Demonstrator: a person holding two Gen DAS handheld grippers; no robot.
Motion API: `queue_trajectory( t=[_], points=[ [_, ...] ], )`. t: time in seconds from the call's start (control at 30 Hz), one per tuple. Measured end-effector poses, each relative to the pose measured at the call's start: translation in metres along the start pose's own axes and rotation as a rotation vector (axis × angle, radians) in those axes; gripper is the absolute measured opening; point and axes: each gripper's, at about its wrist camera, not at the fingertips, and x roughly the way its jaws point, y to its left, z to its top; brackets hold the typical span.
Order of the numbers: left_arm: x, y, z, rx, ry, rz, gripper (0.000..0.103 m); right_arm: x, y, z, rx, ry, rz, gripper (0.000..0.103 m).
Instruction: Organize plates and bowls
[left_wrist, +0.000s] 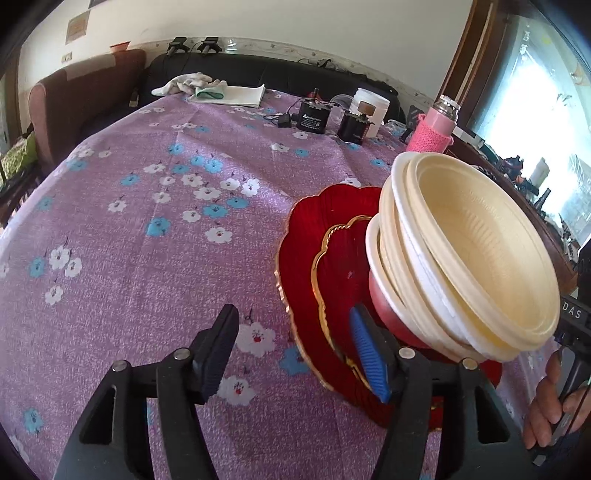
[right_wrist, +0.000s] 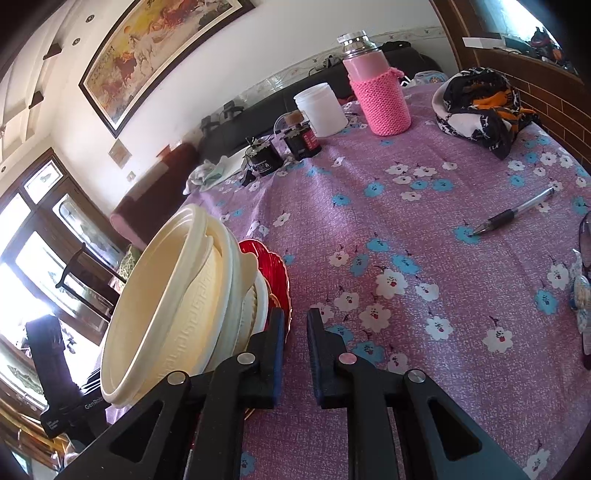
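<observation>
A stack of cream bowls (left_wrist: 476, 258) sits on two nested red plates (left_wrist: 314, 258), a small gold-rimmed one inside a larger one, on the tabletop (left_wrist: 147, 221), which is covered in a purple flowered cloth. The stack looks tilted, though the fisheye may exaggerate that.

The left gripper (left_wrist: 295, 354) stands with its fingers apart. One finger is over bare cloth; the other, with its blue pad, lies over the plates close by the lowest bowl. Nothing is clamped between them, and whether the pad touches the plate or bowl cannot be told.

The right gripper (right_wrist: 295, 354) has its fingers nearly together with a narrow gap and nothing in it. It sits just beside the stack, the plates' edge showing past its left finger. A hand (left_wrist: 554, 402) grips its handle at the edge of the left view.

At the far side of the tabletop stand a pink flask (right_wrist: 376, 92) in a knitted sleeve, a white jar (right_wrist: 321, 109) and two black boxes (right_wrist: 280, 147). A pen (right_wrist: 513, 216) lies well apart from the stack, and a patterned cloth (right_wrist: 480, 107) is bundled near the wall.
</observation>
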Motion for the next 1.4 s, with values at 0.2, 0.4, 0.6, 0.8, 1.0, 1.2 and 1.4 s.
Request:
queue_trajectory(
  t=[0.2, 0.4, 0.6, 0.8, 1.0, 1.2, 1.4],
  points=[
    [-0.009, 0.007, -0.008, -0.018, 0.001, -0.028, 0.063, -0.01, -0.015, -0.008, 0.042, -0.034, -0.042, 0.037],
    [-0.019, 0.006, -0.015, -0.004, -0.028, -0.031, 0.064, -0.016, -0.019, -0.023, 0.045, -0.05, -0.089, 0.044],
    [-0.032, 0.001, -0.022, 0.022, -0.078, -0.026, 0.069, -0.036, -0.004, -0.038, -0.028, -0.131, -0.112, 0.061],
    [-0.043, -0.005, -0.029, 0.059, -0.12, -0.019, 0.074, -0.051, 0.025, -0.058, -0.127, -0.206, -0.108, 0.082],
    [-0.067, -0.023, -0.04, 0.139, -0.261, 0.069, 0.095, -0.051, 0.041, -0.065, -0.186, -0.21, -0.129, 0.093],
    [-0.08, -0.047, -0.048, 0.247, -0.347, 0.14, 0.103, -0.053, 0.04, -0.066, -0.169, -0.227, -0.177, 0.095],
    [-0.076, -0.058, -0.042, 0.281, -0.345, 0.089, 0.103, -0.059, 0.045, -0.075, -0.187, -0.255, -0.232, 0.102]
  ],
)
